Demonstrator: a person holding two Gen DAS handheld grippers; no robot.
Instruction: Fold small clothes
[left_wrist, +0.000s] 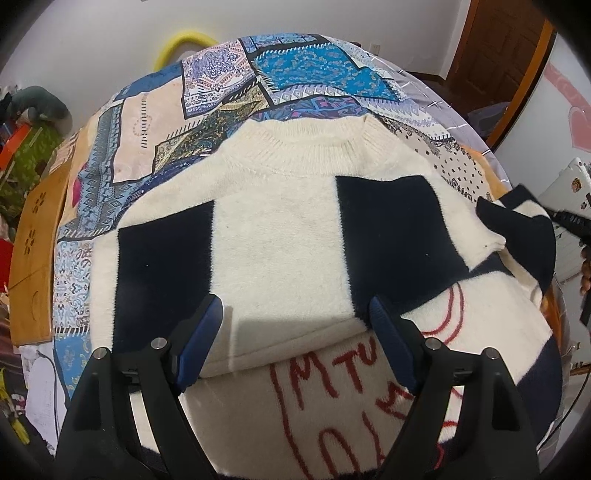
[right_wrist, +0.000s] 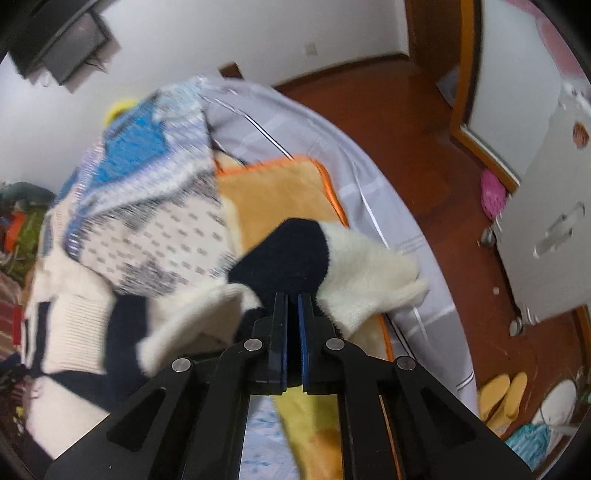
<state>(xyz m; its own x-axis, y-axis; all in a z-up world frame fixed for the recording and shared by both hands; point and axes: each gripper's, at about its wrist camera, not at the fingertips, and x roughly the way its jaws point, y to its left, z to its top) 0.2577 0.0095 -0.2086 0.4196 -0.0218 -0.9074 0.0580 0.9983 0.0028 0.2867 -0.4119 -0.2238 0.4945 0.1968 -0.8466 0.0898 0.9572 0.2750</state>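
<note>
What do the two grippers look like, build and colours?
Both match: the left gripper and right gripper have matte black angular linkage arms with triangular cut-outs and round silver pivot pins. The fingers carry dark blue ribbed pads. No cables, markings or sleeves show.

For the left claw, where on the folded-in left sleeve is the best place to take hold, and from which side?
Probably the sleeve at its cuff edge, the free end lying flat over the sweater. Come down from above, as the open left claw hangs with its fingers either side of it.
</note>
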